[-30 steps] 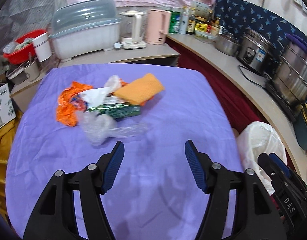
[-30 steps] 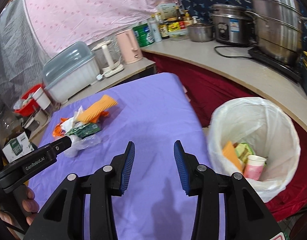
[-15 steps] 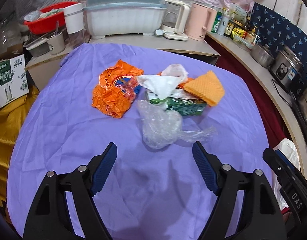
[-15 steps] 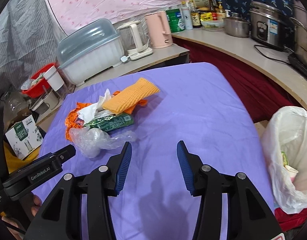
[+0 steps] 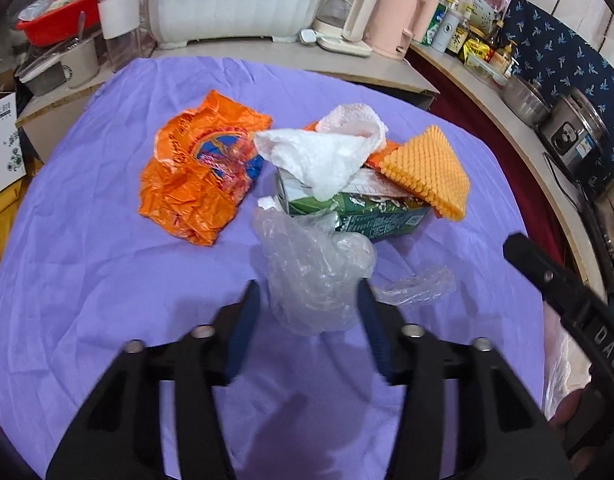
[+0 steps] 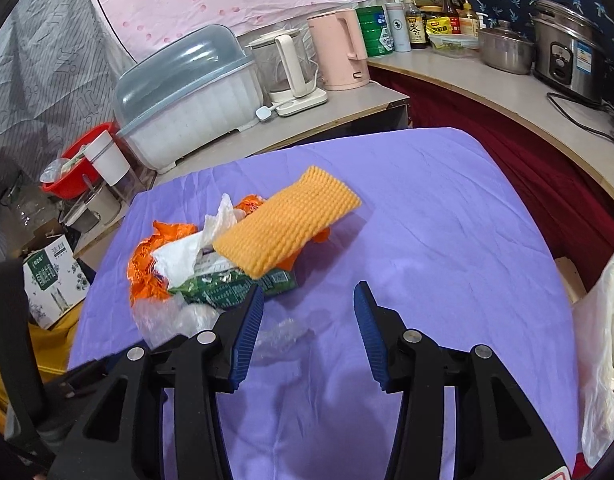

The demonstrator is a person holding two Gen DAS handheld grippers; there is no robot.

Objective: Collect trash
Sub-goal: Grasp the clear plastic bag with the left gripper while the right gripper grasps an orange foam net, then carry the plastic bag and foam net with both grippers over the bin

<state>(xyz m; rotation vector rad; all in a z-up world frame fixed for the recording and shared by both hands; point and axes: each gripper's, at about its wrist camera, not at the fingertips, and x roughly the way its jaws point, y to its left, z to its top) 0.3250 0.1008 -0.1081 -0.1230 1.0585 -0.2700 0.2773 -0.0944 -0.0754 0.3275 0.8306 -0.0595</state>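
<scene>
A trash pile lies on the purple tablecloth (image 5: 87, 280): a crumpled clear plastic bag (image 5: 311, 276), a green carton (image 5: 363, 216), a white tissue (image 5: 323, 156), an orange wrapper (image 5: 199, 176) and an orange foam net (image 5: 431, 172). My left gripper (image 5: 307, 300) is open, its blue-padded fingers on either side of the clear bag. My right gripper (image 6: 309, 300) is open and empty above the cloth, just right of the pile; the foam net (image 6: 285, 224) and carton (image 6: 227, 288) lie ahead of it. The white-lined trash bin (image 6: 603, 344) is at the right edge.
A counter behind the table holds a dish box (image 6: 191, 96), a glass kettle (image 6: 289, 72), a pink kettle (image 6: 341, 52), bottles and cookers (image 6: 567, 56). A red basin (image 6: 79, 160) and a cardboard box (image 6: 53, 280) stand at the left. The right gripper's body (image 5: 567, 320) shows right of the pile.
My left gripper has moved forward to the pile and narrowed around the clear bag. My right gripper has swung left from the bin toward the pile.
</scene>
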